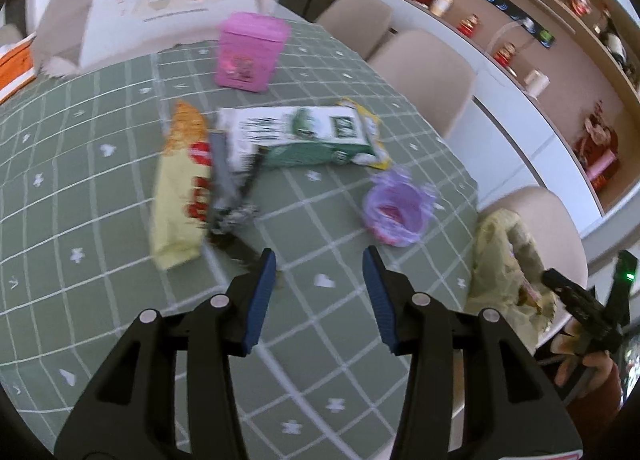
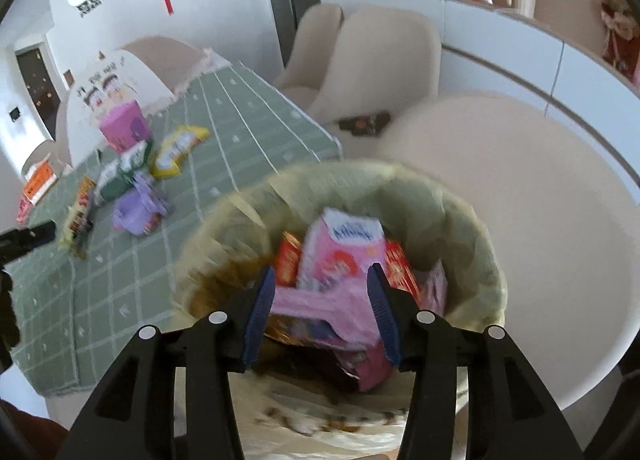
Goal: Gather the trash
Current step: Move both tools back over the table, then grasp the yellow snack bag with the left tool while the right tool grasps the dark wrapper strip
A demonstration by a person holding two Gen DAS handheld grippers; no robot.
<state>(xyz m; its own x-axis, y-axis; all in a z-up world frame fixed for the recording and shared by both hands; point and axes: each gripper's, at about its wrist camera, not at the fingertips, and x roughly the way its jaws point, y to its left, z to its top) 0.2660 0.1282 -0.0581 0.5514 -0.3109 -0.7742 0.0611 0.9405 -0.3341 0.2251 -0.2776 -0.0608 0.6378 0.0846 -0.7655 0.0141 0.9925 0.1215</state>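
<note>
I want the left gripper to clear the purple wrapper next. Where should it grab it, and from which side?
Grip the raised crumpled rim of the purple wrapper, probably its near edge, coming down from above with the open left gripper. It sits like an open cup on the table, so a thin upright wall fits between the fingers better than the whole body.

Home dining rm: clothed table (image 1: 120, 300), chairs (image 2: 384, 60), ornament shelves (image 1: 560, 20).
</note>
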